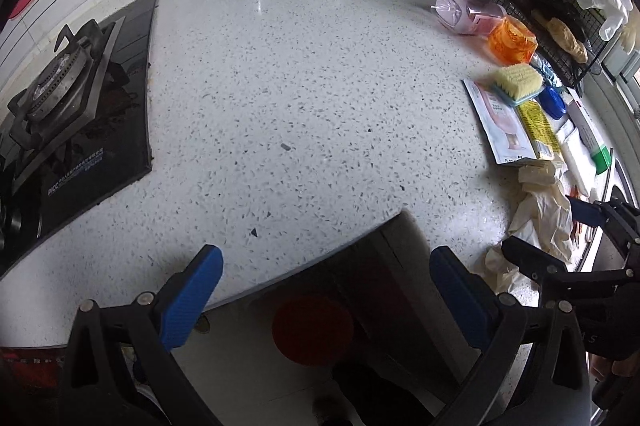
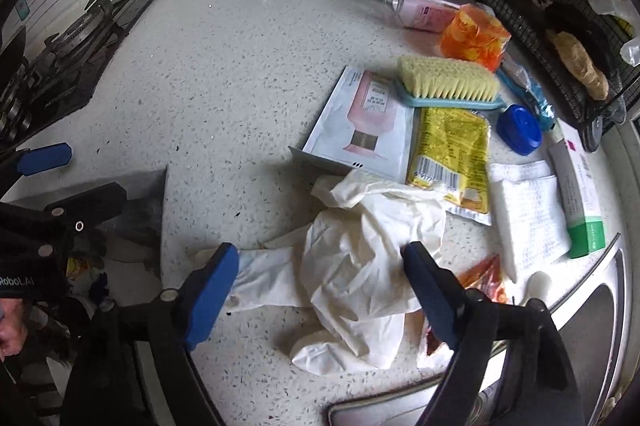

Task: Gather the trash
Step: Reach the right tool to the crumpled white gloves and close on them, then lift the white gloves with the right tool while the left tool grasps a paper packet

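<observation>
I had the right gripper (image 2: 318, 286) angled steeply down over a speckled white kitchen counter (image 2: 224, 74), its blue pads set fairly wide on either side of a crumpled cream disposable glove (image 2: 360, 258); the pads straddled the glove but I could not see them pressing it, so I judged nothing was held yet. The glove lay at the near edge of the counter, beside the sink rim (image 2: 592, 290), and I had straddled its bunched middle because that looked like the easiest place to pinch soft film. More rubbish sat just beyond it, all close together: a yellow sachet (image 2: 452, 150), a flat white and pink packet (image 2: 360, 122), a folded white wipe (image 2: 528, 210), a green and white carton (image 2: 580, 194), and an orange wrapper (image 2: 484, 278) partly hidden behind the right pad. A scrubbing brush (image 2: 448, 82) rested on the packet's far edge. The left gripper (image 1: 326, 298) hung wide and empty over bare counter near the front edge, well apart from the pile, which I took as keeping it out of the way. A gas hob (image 1: 76, 106) occupied the left side.
</observation>
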{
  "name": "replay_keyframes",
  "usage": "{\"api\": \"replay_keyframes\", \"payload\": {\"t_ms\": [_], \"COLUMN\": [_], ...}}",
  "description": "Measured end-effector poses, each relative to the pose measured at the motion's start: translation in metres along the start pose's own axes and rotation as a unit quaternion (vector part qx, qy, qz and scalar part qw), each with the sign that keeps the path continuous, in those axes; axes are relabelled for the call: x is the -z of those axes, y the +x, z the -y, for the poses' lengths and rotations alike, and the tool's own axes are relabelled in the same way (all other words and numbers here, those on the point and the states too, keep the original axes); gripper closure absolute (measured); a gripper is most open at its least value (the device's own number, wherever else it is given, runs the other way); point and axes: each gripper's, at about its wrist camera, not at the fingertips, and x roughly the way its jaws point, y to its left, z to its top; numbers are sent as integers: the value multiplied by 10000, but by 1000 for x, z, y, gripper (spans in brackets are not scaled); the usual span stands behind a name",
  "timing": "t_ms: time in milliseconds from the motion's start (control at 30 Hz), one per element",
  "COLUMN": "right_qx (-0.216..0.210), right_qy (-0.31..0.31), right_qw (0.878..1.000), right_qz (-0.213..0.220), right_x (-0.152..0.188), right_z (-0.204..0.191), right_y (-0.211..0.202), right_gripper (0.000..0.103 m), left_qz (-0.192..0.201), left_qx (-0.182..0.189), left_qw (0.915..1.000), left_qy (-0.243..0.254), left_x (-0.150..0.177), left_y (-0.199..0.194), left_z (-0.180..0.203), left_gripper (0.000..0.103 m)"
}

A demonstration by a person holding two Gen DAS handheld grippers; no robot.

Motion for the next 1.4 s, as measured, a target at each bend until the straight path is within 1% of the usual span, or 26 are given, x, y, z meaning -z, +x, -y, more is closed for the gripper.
{"api": "replay_keyframes", "payload": {"t_ms": [33,67,100,133,167,200,233,267,333,367,467,533,633,767,833,900,1033,1200,1333,1400], "right_qx": [-63,-56,-47,-69,-85,-81,-61,-75,-211,-309,-409,-401,-311,-90,94,286,230,341,208,171], "right_qy": [76,106,66,38,37,55,90,129,198,205,251,330,510,797,921,1007,1304,1384,1561,1629], "right_qw": [10000,9999,10000,9999,9999,9999,9999,9999,9996,9993,9988,9983,9974,9953,9940,9924,9894,9880,9858,9847], "right_qz": [0,40,56,63,67,84,93,84,33,14,128,256,409,542,587,648,598,595,579,592], "right_x": [1,2,1,0,-1,0,0,1,3,4,7,10,12,13,15,16,14,15,16,17], "right_z": [1,1,2,2,4,5,7,9,12,13,16,22,34,52,65,69,87,102,114,118], "right_y": [0,-2,-1,-2,-2,-4,-5,-6,-8,-10,-25,-41,-60,-72,-72,-69,-59,-53,-46,-44], "right_gripper": [33,39,41,45,56,63,77,86,95,97,98,98,98,98,97,97,97,97,97,97], "left_qz": [-4,-7,-6,-23,-42,-40,-22,-2,39,70,115,137,231,270,232,228,139,-110,-274,-303], "left_qx": [2,11,50,108,149,150,120,110,146,209,524,655,695,713,741,791,842,900,894,992], "left_qw": [10000,10000,10000,9999,9999,9999,9998,9997,9994,9992,9978,9966,9947,9910,9892,9864,9804,9750,9689,9664], "left_qy": [33,48,39,21,28,77,141,212,297,325,400,473,723,1099,1244,1424,1776,2029,2290,2352], "left_x": [-1,-1,-2,-2,-2,-2,-1,-1,-1,-2,-4,-9,-18,-35,-44,-51,-58,-69,-72,-73], "left_y": [0,-1,-2,-4,-5,-7,-9,-11,-17,-20,-31,-36,-43,-42,-37,-31,-15,13,31,36], "left_z": [0,1,1,0,1,3,5,8,11,13,20,26,39,61,72,84,106,125,140,146], "left_gripper": [0,0,0,0,0,0,0,0,0,0,0,0,0,0,0,0,0,0,0,2]}}
